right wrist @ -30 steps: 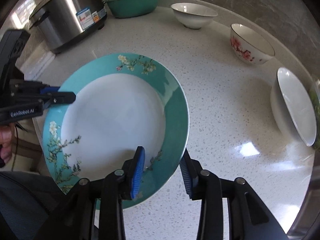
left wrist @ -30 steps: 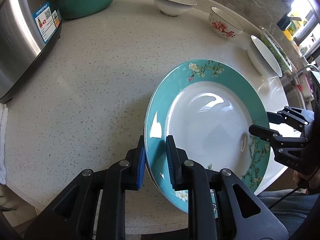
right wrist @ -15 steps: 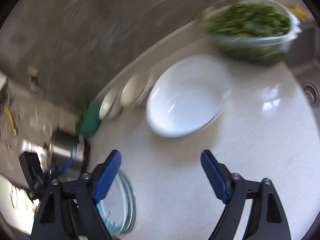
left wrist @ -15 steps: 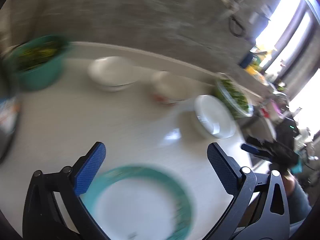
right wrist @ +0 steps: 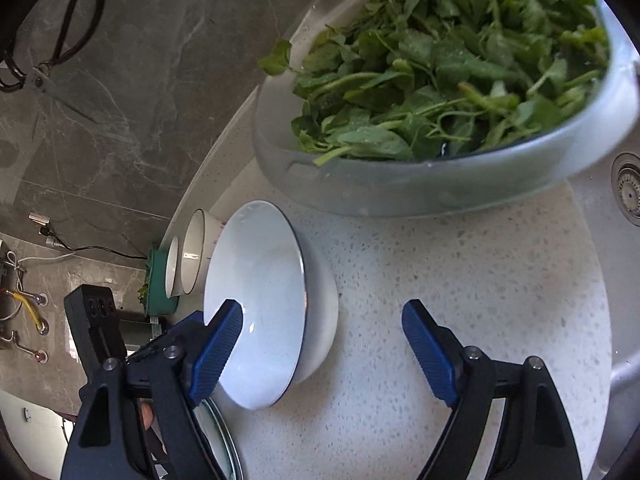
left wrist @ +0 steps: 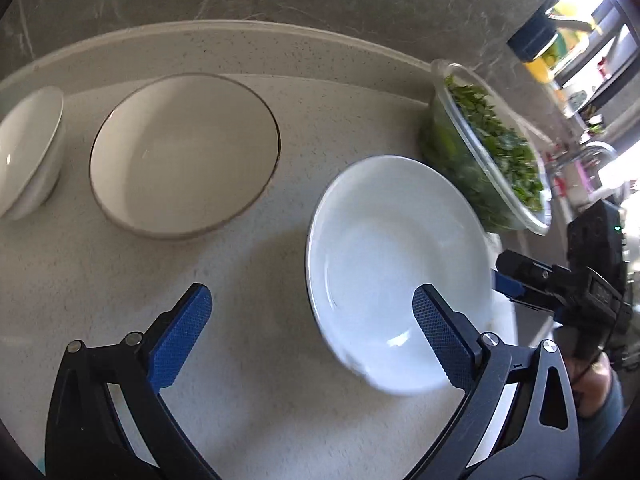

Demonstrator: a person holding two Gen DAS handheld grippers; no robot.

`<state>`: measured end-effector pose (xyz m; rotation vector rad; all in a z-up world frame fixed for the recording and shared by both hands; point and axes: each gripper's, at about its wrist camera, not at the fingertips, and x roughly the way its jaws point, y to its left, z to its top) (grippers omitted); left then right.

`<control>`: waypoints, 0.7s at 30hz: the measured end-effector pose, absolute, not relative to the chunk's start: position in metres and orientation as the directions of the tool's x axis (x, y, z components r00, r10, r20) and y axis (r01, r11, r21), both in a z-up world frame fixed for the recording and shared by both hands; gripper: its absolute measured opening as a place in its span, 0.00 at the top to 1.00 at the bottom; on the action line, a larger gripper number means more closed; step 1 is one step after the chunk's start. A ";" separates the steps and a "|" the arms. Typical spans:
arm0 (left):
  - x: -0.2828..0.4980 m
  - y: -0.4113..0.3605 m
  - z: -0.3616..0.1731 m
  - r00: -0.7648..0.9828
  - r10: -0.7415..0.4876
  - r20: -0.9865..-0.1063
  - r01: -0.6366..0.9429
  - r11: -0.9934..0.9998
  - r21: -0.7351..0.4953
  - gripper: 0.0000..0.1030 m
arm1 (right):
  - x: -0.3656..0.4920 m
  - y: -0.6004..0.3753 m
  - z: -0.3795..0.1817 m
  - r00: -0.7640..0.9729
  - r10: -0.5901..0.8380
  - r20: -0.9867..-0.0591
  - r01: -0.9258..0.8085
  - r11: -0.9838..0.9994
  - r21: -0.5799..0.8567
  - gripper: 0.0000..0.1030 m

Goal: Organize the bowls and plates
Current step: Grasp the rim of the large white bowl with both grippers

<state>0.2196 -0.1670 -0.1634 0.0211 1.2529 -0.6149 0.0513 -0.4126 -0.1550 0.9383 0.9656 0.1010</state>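
Note:
A plain white bowl sits on the speckled counter; it also shows in the right wrist view. My left gripper is open and empty, its right pad over the bowl's near right rim. My right gripper is open and empty, its left pad over the bowl's rim. A dark-rimmed bowl and another white bowl stand to the left. The teal plate's edge shows at the bottom of the right wrist view.
A clear bowl of green leaves stands just behind the white bowl, near the sink drain. A teal bowl is far down the counter. Scissors hang on the grey stone wall.
Both grippers let go of the teal plate and opened wide. They swung right along the counter and now hover at the plain white bowl.

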 end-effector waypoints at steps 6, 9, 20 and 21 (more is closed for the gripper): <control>0.235 -0.194 -0.193 0.133 -0.348 -0.928 0.423 0.867 -0.264 0.53 | 0.062 -0.400 -0.164 0.561 0.474 -0.678 0.293 0.653 0.699 0.33; 0.236 -0.204 -0.200 0.119 -0.353 -0.928 0.432 0.860 -0.272 0.64 | 0.066 -0.397 -0.169 0.543 0.485 -0.686 0.295 0.654 0.696 0.41; 0.236 -0.224 -0.212 0.107 -0.362 -0.926 0.454 0.847 -0.278 0.91 | 0.087 -0.377 -0.170 0.481 0.453 -0.751 0.282 0.731 0.621 0.79; 0.234 -0.220 -0.211 0.108 -0.362 -0.926 0.453 0.847 -0.279 0.91 | 0.086 -0.377 -0.170 0.473 0.454 -0.755 0.282 0.734 0.618 0.79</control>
